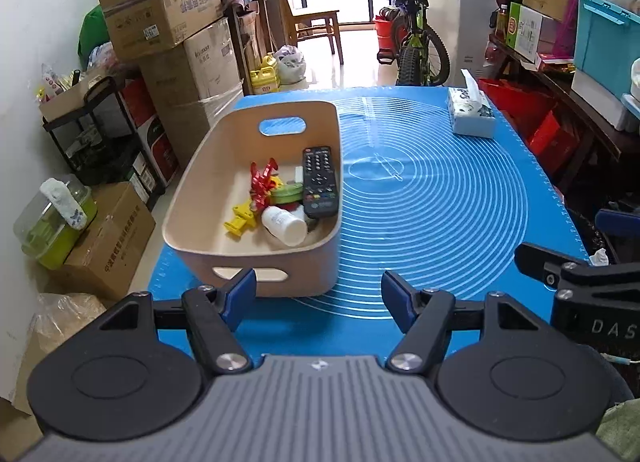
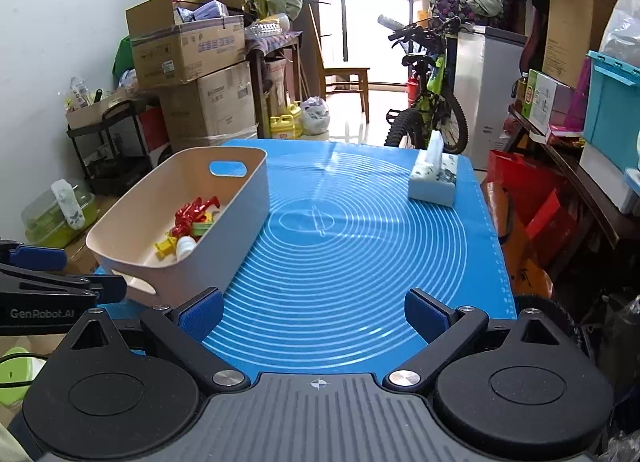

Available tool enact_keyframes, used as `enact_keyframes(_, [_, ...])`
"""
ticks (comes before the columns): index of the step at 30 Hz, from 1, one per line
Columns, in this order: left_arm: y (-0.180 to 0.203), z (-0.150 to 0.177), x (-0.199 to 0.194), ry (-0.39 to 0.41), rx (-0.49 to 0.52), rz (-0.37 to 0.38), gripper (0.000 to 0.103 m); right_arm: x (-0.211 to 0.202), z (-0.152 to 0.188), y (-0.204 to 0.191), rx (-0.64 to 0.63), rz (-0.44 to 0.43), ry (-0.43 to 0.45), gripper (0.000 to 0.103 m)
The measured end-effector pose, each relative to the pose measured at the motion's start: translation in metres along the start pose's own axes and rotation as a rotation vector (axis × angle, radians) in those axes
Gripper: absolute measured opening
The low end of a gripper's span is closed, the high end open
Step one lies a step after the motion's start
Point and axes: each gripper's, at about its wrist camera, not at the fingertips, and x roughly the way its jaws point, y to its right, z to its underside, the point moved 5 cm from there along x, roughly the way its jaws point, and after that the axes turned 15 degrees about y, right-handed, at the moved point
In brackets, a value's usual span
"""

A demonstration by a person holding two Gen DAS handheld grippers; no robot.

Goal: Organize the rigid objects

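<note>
Tissue box on blue mat; bicycle, cardboard boxes behind.

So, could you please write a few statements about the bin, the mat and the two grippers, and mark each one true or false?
1. The remote control lies inside the beige bin. True.
2. The tissue box sits inside the bin. False: it stands on the blue mat, at the far right corner.
3. The left gripper is open and holds nothing. True.
4. The right gripper is clamped on the white bottle. False: it is open and empty; the bottle lies in the bin.
5. A bicycle stands beyond the table. True.
</note>
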Motion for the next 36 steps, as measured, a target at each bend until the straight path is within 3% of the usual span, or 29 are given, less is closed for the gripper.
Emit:
enact_keyframes(10, [0.015, 0.029, 0.000, 0.017, -0.006, -0.016, 0.070, -0.015, 0.024, 0.004, 0.000, 0.009, 0.036, 0.097])
enact_keyframes(29, [0.012, 0.045, -0.003, 0.076, -0.045, -0.063, 0.070, -0.026, 0.048, 0.006, 0.009, 0.029, 0.122, 0.097])
enact_keyframes(36, [0.009, 0.049, 0.000, 0.055, -0.060, -0.069, 0.070, -0.029, 0.050, 0.001, -0.007, 0.021, 0.136, 0.097])
